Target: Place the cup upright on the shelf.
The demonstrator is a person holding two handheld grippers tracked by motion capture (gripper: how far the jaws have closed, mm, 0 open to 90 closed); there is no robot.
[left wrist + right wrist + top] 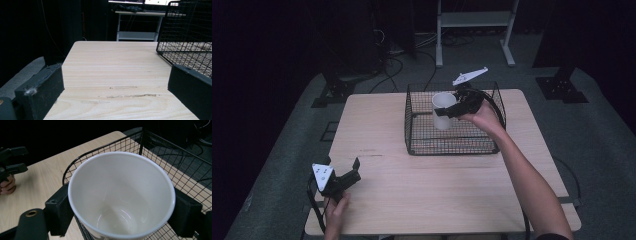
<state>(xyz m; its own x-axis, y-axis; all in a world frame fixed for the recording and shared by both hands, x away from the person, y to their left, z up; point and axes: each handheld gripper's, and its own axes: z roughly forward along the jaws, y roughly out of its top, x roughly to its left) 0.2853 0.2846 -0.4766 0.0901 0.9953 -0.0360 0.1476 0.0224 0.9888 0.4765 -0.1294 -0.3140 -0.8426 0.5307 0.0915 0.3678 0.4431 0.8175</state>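
Currently: wire basket (452, 145) on far right of table (412, 200), walls ringing cup (442, 110). Light wood top, dark room, grey floor, white shelf frame (474, 20) behind. Right gripper (451, 109) clamped on cup, held upright above basket interior, forearm extended. Left gripper (353, 169) released, empty, resting low at near left corner.

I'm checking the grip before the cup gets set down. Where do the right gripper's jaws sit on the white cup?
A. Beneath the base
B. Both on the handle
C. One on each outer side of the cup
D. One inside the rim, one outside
C: in the right gripper view the right gripper has one black jaw against each outer side of the white cup, held over the wire basket.
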